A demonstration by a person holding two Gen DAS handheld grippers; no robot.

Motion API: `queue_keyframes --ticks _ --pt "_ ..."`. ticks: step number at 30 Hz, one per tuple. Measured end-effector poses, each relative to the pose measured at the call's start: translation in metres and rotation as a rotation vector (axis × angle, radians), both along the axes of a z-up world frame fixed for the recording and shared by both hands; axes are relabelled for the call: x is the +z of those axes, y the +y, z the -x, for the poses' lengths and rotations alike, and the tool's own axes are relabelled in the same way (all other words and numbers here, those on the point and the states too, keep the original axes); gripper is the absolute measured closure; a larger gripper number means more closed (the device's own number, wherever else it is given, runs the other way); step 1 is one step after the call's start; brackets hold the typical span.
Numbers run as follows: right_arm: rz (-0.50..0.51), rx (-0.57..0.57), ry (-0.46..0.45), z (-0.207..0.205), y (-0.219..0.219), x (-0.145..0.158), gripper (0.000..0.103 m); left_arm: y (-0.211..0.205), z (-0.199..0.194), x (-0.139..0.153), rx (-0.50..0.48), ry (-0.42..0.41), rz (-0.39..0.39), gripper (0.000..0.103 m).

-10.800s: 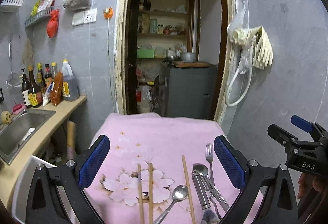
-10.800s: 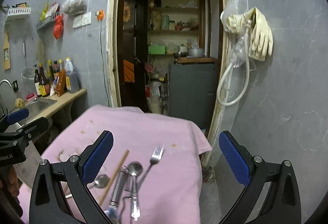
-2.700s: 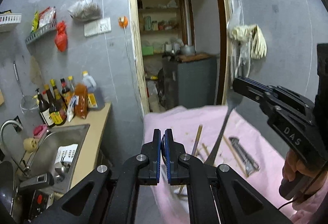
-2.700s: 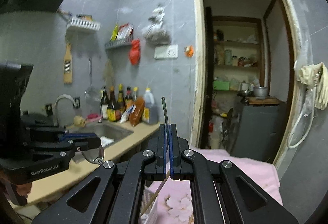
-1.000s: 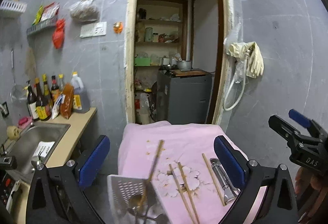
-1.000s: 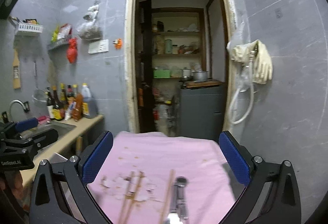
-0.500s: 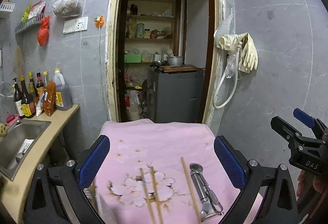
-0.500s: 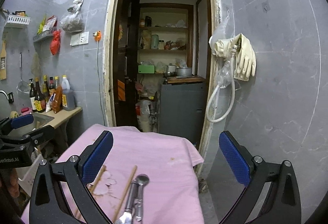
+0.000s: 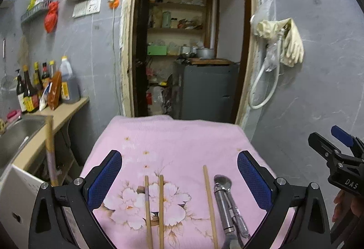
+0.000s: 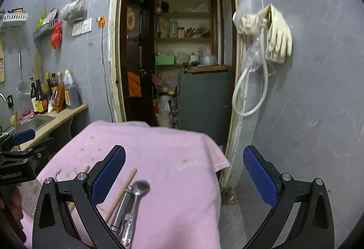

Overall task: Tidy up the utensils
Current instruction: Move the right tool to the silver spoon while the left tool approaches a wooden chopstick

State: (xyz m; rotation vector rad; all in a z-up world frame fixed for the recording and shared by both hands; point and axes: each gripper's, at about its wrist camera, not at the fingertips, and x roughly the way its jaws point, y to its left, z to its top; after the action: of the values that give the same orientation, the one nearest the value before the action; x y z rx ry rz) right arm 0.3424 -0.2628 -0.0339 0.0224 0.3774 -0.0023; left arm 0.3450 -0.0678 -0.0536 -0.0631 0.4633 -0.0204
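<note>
On the pink flowered cloth (image 9: 177, 142) lie a pair of wooden chopsticks (image 9: 160, 208), a single chopstick (image 9: 209, 203), a metal spoon (image 9: 224, 183) and a steel-handled tool (image 9: 224, 210) side by side. My left gripper (image 9: 178, 178) is open and empty, held above the chopsticks. My right gripper (image 10: 184, 171) is open and empty above the cloth's right edge; the spoon (image 10: 138, 189), the steel tool (image 10: 121, 212) and a chopstick (image 10: 121, 194) lie near its left finger. The white utensil holder (image 9: 16, 194) shows at the far left.
A sink (image 9: 13, 135) and a counter with sauce bottles (image 9: 34, 92) stand on the left. An open doorway with a grey cabinet (image 9: 204, 89) is behind the table. Rubber gloves and a hose (image 9: 282, 44) hang on the right wall.
Both grippers have come back from the holder and now sit open over the cloth. A fork and a spoon seen on the cloth earlier no longer lie there.
</note>
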Motion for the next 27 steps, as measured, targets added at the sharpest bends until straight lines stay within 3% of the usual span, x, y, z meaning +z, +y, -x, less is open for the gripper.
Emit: queue_keyframes --ticks 9,16,22,27 --pt "-0.036 0.078 0.124 -0.039 0.000 -0.062 0.001 0.000 -0.028 -0.055 0.018 0.153 -0.009 0.001" --pt "-0.054 0.149 0.201 -0.061 0.005 -0.094 0.002 0.007 -0.045 -0.087 0.022 0.236 -0.002 0.002" --pt "-0.090 0.216 0.263 -0.080 0.011 -0.115 0.003 0.011 -0.057 -0.105 0.026 0.281 -0.001 0.020" --pt "-0.128 0.299 0.385 -0.101 0.021 -0.136 0.030 0.009 -0.067 -0.115 0.001 0.325 0.000 0.041"
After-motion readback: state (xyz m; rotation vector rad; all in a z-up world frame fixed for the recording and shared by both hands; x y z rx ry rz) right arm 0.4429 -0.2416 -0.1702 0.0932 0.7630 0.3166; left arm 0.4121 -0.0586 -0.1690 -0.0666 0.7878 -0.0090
